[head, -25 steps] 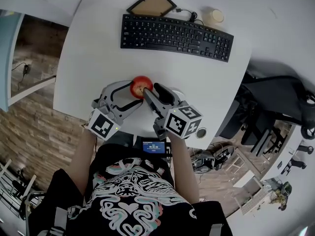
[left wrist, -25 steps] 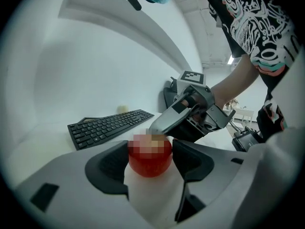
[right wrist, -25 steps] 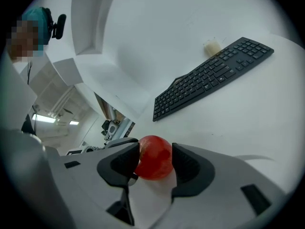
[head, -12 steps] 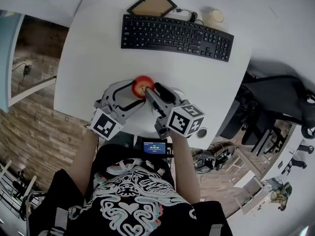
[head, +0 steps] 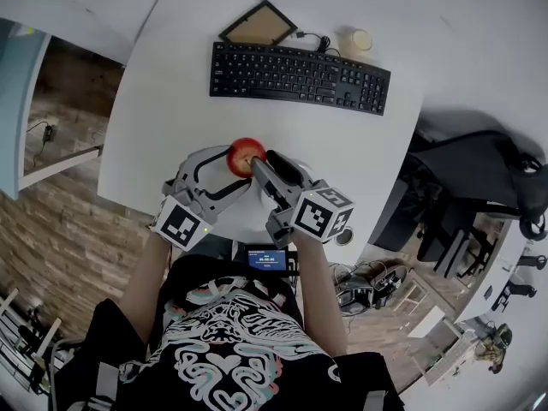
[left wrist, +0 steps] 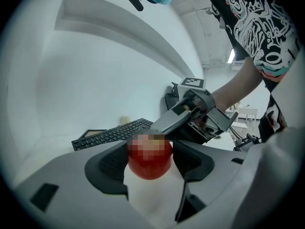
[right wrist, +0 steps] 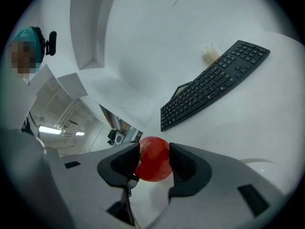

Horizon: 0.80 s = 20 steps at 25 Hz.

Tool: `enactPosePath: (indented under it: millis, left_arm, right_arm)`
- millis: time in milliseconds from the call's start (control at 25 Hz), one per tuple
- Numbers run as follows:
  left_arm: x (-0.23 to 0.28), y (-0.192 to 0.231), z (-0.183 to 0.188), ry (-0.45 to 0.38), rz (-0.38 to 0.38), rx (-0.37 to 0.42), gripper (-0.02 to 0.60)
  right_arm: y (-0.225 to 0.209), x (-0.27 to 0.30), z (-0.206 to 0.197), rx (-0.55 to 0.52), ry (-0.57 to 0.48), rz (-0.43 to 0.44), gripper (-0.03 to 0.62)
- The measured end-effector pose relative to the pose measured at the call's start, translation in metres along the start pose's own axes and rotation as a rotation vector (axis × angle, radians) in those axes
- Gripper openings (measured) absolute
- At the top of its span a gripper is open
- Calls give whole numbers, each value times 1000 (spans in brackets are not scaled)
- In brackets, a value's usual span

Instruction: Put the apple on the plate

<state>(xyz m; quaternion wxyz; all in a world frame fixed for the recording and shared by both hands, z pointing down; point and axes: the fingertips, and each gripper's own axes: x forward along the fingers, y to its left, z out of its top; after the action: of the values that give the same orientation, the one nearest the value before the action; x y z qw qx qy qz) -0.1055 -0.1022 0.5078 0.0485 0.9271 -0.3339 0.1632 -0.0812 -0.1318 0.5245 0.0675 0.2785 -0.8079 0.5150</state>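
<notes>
A red apple (head: 246,156) hangs just above the white table's near part. My right gripper (head: 259,163) is shut on it; in the right gripper view both dark pads press the apple (right wrist: 153,159). My left gripper (head: 235,168) reaches in from the left and stands open. Its jaws are wider apart than the apple (left wrist: 150,161), one on each side. The right gripper's fingers (left wrist: 171,120) cross in from the right over the apple's top. A faint white curved rim, seemingly the plate (head: 312,163), shows beside the right gripper and as a pale arc (right wrist: 259,161).
A black keyboard (head: 298,75) lies across the far half of the white table (head: 154,110). Behind it are a brown-framed board (head: 259,23) and a pale cup (head: 359,40). The table's near edge runs just under the grippers. A black office chair (head: 479,169) stands to the right.
Apple and both grippers keep the same arrangement. They have drifted very slightly, and the head view has shifted a little.
</notes>
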Motion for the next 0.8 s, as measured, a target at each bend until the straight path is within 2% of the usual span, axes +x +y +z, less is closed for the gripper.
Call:
enactPosePath:
  millis: [120, 320, 440, 560, 680, 800]
  left_arm:
    - [-4, 1, 11, 2, 16, 32, 282]
    - [-15, -4, 23, -22, 56, 16, 282]
    - [-17, -10, 33, -16, 64, 45, 282]
    - [-17, -15, 38, -13, 66, 59, 282]
    - [-17, -21, 40, -24, 63, 40, 282]
    - [-14, -30, 46, -11, 39, 81, 282]
  right_arm:
    - [10, -4, 6, -10, -13, 20, 206]
    - [26, -11, 8, -29, -16, 48, 206]
    - [32, -19, 10, -43, -22, 61, 206]
    - [34, -27, 10, -47, -28, 70, 206]
    - [35, -32, 8, -41, -38, 69, 206]
    - [34, -44, 7, -37, -55, 61, 206]
